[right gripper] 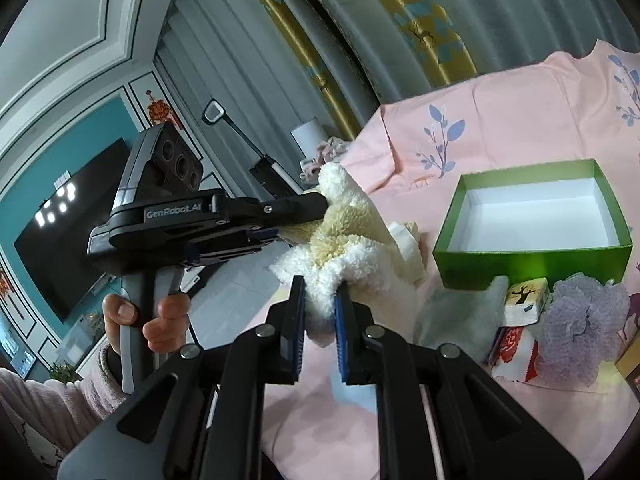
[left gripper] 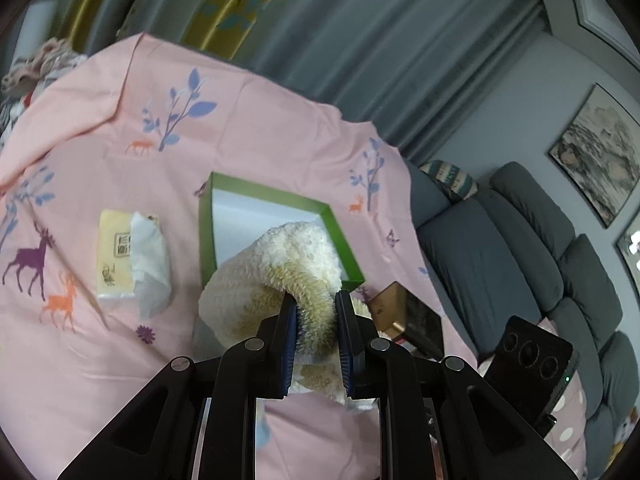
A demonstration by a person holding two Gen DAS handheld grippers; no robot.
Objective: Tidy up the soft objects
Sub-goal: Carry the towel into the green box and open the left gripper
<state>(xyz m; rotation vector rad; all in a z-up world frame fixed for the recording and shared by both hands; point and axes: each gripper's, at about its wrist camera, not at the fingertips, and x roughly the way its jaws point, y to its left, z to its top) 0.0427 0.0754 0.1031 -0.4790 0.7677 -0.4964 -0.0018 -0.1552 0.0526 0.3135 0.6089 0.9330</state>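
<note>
We hold one fluffy cream towel [left gripper: 280,276] with both tongs at the same time, and it hangs between them above the table covered with a pink cloth [left gripper: 248,128]. Our left tongs [left gripper: 316,304] are narrow and press on a fold of the towel, which bulges out in front of the blue pads [left gripper: 289,344]. Our right tongs [right gripper: 320,292] are narrow too and pinch a white edge of the same towel. From the right wrist view, the left tongs come in from the left side, and they bite the upper part of the towel; a hand [right gripper: 148,316] in a pale fuzzy sleeve grips their handle. Just behind the towel, seen from the left tongs, stands a green box [left gripper: 344,240] with a white inside, and nothing lies in it. To the left of the left tongs, a yellow tissue pack [left gripper: 114,256] lies on the cloth with a white tissue sticking out. To the right of the right tongs, near the front wall of the box, we see a pale green cloth [right gripper: 460,316], a small tissue packet [right gripper: 524,300] with a tree picture and a lilac mesh bath puff [right gripper: 580,328]. These three lie close together on the table.
</note>
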